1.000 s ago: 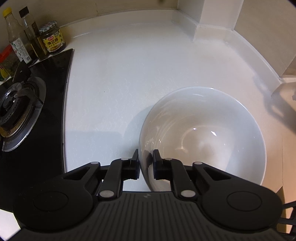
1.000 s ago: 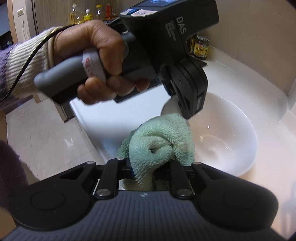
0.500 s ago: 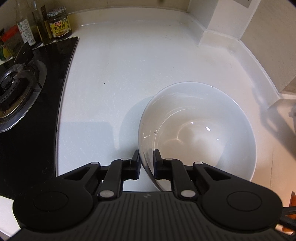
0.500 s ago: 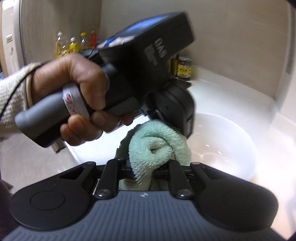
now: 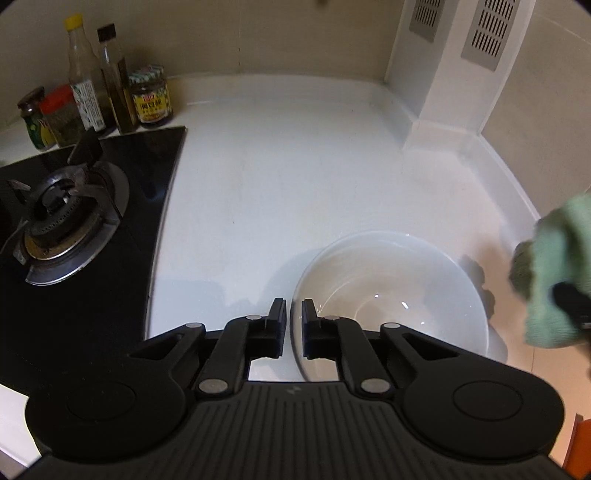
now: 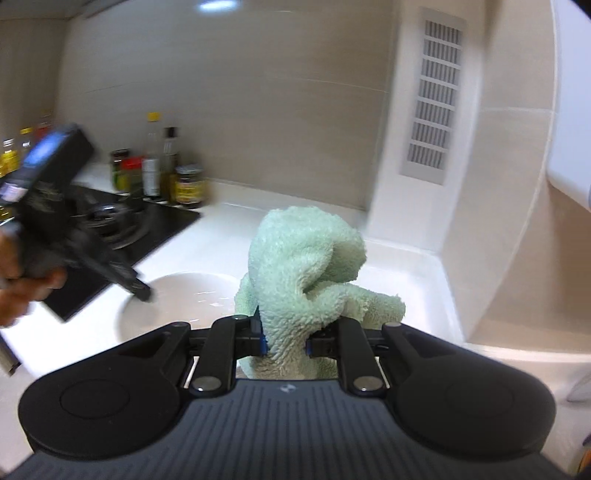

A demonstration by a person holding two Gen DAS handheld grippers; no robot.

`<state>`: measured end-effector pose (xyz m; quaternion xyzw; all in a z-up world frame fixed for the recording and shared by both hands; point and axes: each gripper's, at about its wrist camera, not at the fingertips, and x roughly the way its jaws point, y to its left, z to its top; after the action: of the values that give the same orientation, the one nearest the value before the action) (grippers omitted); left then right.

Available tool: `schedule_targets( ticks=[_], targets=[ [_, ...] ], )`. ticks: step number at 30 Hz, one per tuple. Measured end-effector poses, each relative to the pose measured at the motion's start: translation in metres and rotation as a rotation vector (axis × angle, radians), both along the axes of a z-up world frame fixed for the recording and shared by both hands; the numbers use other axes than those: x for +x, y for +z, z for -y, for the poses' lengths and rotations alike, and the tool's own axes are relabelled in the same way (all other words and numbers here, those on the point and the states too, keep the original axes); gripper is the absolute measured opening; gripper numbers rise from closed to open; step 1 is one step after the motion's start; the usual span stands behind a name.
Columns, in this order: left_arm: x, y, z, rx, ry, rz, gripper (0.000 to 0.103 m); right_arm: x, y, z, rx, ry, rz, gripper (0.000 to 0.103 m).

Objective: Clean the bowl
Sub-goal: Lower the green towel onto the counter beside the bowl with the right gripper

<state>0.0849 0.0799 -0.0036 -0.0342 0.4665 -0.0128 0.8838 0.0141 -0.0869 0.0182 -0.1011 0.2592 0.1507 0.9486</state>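
Observation:
A white bowl (image 5: pixel 391 288) sits on the white counter (image 5: pixel 280 177). My left gripper (image 5: pixel 293 306) straddles its near rim, one finger outside and one inside. Its jaws are closing and pinch the thin wall. The right wrist view shows the same bowl (image 6: pixel 177 299) with the left gripper (image 6: pixel 142 293) at its left edge, blurred. My right gripper (image 6: pixel 284 332) holds a bunched pale green cloth (image 6: pixel 306 266) just above and to the right of the bowl. Its jaws are opening slightly, pads still pressed on the cloth. In the left wrist view the cloth (image 5: pixel 554 266) hangs at the right edge.
A black gas hob (image 5: pixel 66 221) lies to the left of the bowl, with bottles and jars (image 5: pixel 110 92) behind it against the wall. A boxed corner with vent grilles (image 5: pixel 484 33) rises at the back right. A person's hand (image 6: pixel 22 291) grips the left tool.
The left jaws have narrowed on the bowl rim and the left view has tilted up. The right gripper has swung right with the cloth, away from the left tool.

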Motion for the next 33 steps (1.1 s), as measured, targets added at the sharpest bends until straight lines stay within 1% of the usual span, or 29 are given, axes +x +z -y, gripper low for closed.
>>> schedule_targets(
  ticks=[2,4,7,9,12,13,14,15,17,21,25,27,33],
  targets=[
    [-0.004,0.0,0.001,0.008,0.011,0.002,0.007,0.011,-0.01,0.005,-0.001,-0.036,-0.049,0.014],
    [-0.007,0.0,0.001,0.008,0.019,0.002,0.007,0.024,-0.027,0.003,0.002,-0.097,-0.112,0.014],
    [-0.016,-0.001,0.002,0.024,0.031,0.012,0.007,0.028,-0.052,0.004,0.025,-0.153,-0.179,0.014],
    [-0.027,-0.001,0.005,0.038,0.047,0.028,0.007,0.028,-0.068,0.011,0.017,-0.196,-0.201,0.014],
    [-0.039,-0.003,0.01,0.035,0.054,0.028,0.007,0.029,-0.081,0.021,0.012,-0.238,-0.19,0.017],
    [-0.043,-0.004,0.013,0.032,0.055,0.029,0.007,0.028,-0.083,0.024,0.031,-0.226,-0.191,0.017],
    [-0.046,-0.004,0.016,0.034,0.058,0.03,0.007,0.029,-0.084,0.024,0.041,-0.218,-0.196,0.021],
    [-0.048,-0.005,0.018,0.037,0.063,0.032,0.007,0.028,-0.083,0.025,0.047,-0.201,-0.199,0.029],
    [-0.053,-0.004,0.025,0.055,0.074,0.041,0.007,0.025,-0.08,0.026,0.053,-0.169,-0.202,0.034],
    [-0.06,-0.003,0.034,0.061,0.101,0.04,0.007,0.017,-0.069,0.018,0.019,-0.16,-0.161,0.043],
    [-0.067,-0.002,0.037,0.064,0.127,0.041,0.008,0.004,-0.054,0.018,0.008,-0.144,-0.117,0.043],
    [-0.07,-0.002,0.038,0.064,0.131,0.038,0.008,-0.002,-0.048,0.02,0.025,-0.133,-0.104,0.043],
    [-0.086,0.002,0.04,0.074,0.116,0.045,0.008,-0.023,-0.037,0.016,0.053,-0.117,-0.093,0.043]
  ],
)
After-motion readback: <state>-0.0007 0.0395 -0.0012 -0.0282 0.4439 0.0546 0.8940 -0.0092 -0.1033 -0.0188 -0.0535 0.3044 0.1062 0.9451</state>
